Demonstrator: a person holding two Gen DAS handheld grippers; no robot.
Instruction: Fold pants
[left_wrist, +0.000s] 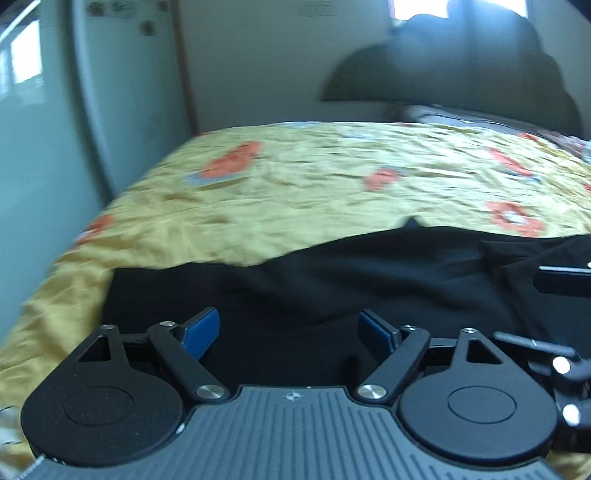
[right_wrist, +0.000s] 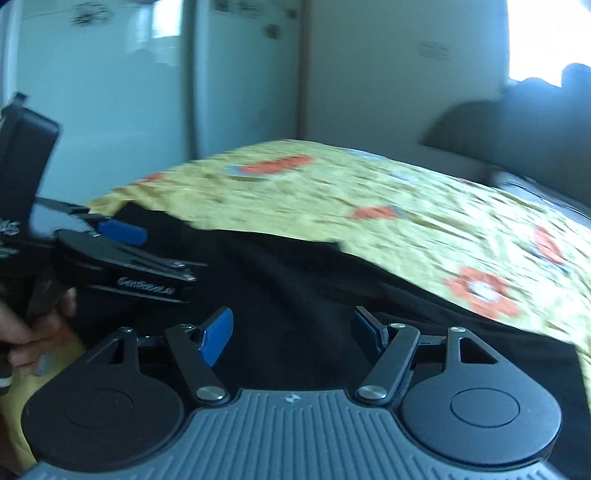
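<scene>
Both jaws stand open and empty over the black pants (left_wrist: 314, 288), which stretch along the bed's (left_wrist: 295, 177) near edge.

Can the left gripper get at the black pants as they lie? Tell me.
Probably yes: the left gripper stands open right over the black pants on the yellow bedspread, with nothing between them.

The pants (left_wrist: 332, 288) lie on the bed (left_wrist: 295, 192), along its near edge. Both claws hover above them, the left claw (left_wrist: 288, 332) left of the right claw (right_wrist: 291, 336). A wardrobe (left_wrist: 122, 92) stands behind the bed, to the left.
</scene>
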